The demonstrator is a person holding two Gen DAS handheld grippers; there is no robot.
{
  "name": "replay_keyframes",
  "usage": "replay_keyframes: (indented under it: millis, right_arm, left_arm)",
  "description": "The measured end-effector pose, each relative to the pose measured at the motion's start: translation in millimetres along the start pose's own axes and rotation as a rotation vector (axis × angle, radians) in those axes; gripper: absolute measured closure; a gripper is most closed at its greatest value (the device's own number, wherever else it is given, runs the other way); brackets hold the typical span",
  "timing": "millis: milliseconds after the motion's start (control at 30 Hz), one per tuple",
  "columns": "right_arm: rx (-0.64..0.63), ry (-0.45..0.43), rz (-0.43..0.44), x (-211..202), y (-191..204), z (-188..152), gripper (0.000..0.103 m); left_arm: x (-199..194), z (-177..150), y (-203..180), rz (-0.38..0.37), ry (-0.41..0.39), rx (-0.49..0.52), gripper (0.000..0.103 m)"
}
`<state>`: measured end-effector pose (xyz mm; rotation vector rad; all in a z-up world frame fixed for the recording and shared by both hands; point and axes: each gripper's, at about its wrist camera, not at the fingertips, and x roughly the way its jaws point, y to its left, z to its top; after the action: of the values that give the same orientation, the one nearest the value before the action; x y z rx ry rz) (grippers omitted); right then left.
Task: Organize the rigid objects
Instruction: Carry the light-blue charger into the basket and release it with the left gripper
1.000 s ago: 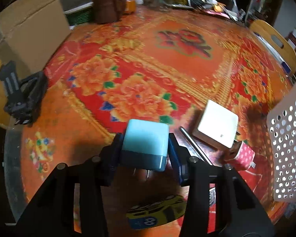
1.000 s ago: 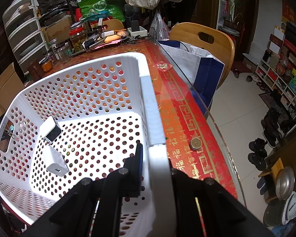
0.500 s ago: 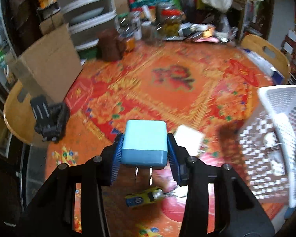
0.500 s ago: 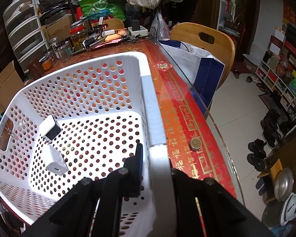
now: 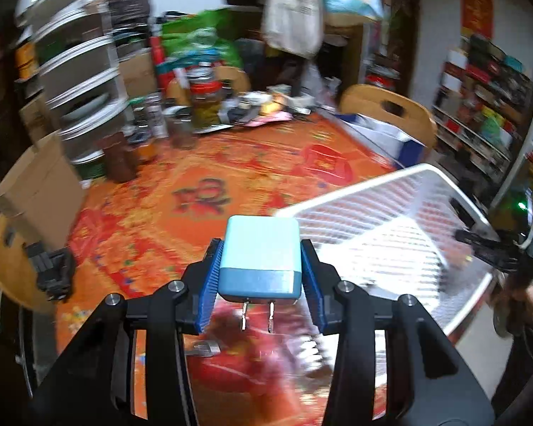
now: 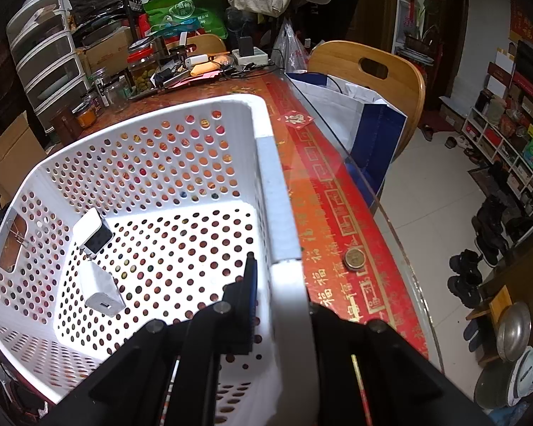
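My left tool [image 5: 261, 271] clamps the blue charger [image 5: 260, 257], prongs down, with the white basket [image 5: 391, 220] just to its right, whose rim my right tool [image 6: 282, 285] pinches shut.

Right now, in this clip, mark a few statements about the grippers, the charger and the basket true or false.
1. The left gripper holds a blue charger by its sides. True.
2. The charger's prongs point up. False: they point down, toward the table.
3. The right gripper is shut on the basket rim. True.
4. The basket is empty. False: a white charger and a white-and-black block lie in it.
5. A coin lies on the table outside the basket. True.
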<state>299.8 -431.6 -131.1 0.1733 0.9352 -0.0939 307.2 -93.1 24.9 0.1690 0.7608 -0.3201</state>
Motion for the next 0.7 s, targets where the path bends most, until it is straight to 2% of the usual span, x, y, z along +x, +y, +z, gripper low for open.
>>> replay_keyframes:
  millis: [100, 200, 267, 300, 400, 700]
  right_arm:
    - [0.0, 0.001, 0.001, 0.3, -0.6, 0.0, 0.096]
    - [0.002, 0.007, 0.001, 0.6, -0.9, 0.1, 0.096]
    - [0.004, 0.006, 0.002, 0.6, -1.1, 0.0, 0.096]
    - [0.007, 0.006, 0.003, 0.5, -1.4, 0.0, 0.096]
    - [0.007, 0.005, 0.004, 0.2, -1.9, -0.3, 0.096]
    - [0.0, 0.004, 0.0, -0.4, -0.1, 0.6, 0.096]
  left_arm:
    - [19.6, 4.8, -46.1, -0.064, 0.069, 0.051, 0.063]
    - [52.2, 1.4, -90.0, -0.076, 0.228, 0.103, 0.063]
    - [71.0, -3.3, -112.3, -0.087, 0.291, 0.146, 0.063]
    - [80.4, -5.6, -122.9, -0.064, 0.321, 0.167, 0.063]
    - [98.5, -9.0, -132.2, -0.053, 0.379, 0.187, 0.063]
    - [139.5, -30.0, -118.9, -0.059, 0.503, 0.197, 0.063]
